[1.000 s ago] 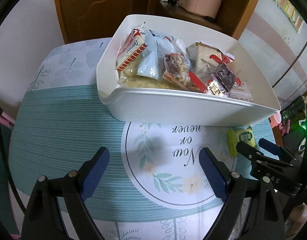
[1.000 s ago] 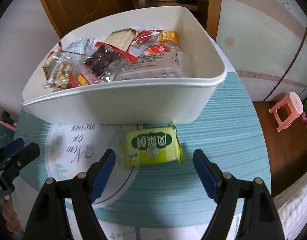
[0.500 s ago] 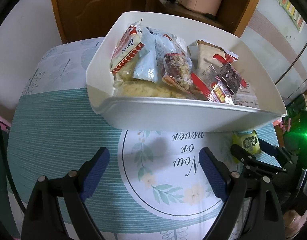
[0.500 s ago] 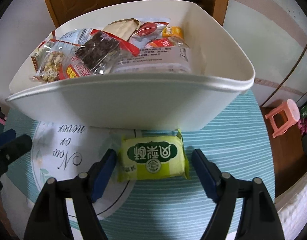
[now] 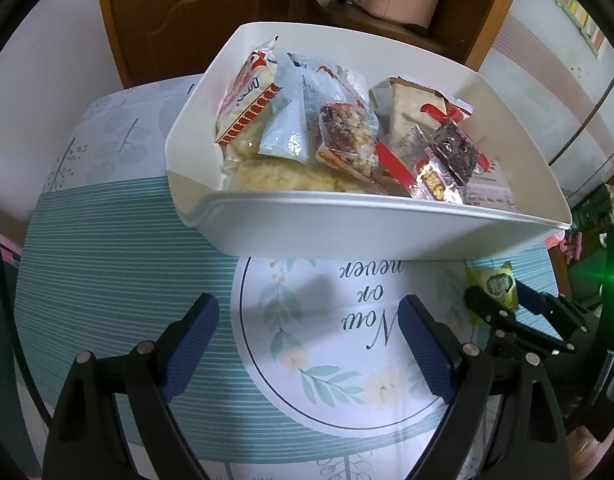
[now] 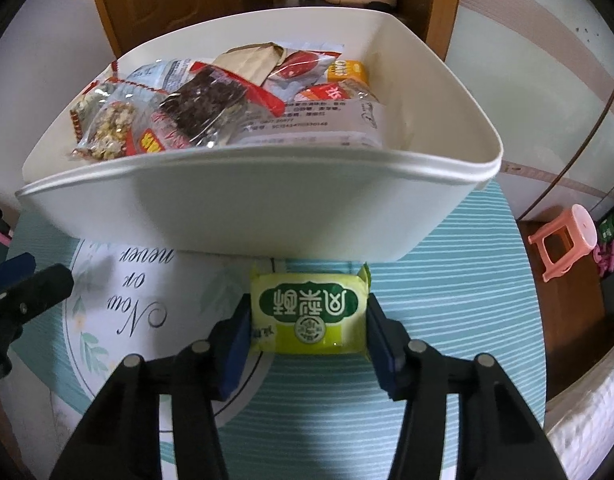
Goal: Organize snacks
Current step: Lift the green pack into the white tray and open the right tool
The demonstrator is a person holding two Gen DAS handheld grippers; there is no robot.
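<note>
Left wrist view: the left hand-held gripper (image 5: 309,350) stands wide open with nothing between its pads, over the patterned worktop (image 5: 107,248); the white bin (image 5: 347,228) of snacks lies beyond. Right wrist view: the right hand-held gripper (image 6: 309,334) is closing, its blue pads against both ends of the green snack packet (image 6: 309,314), which rests on the worktop just before the bin's front wall.

Table (image 6: 459,280) in teal-striped cloth, bearing white snack bin (image 6: 243,208) and green packet (image 6: 311,312)

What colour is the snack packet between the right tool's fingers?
Yellow-green with a dark green label, the snack packet shows best in the right wrist view.
</note>
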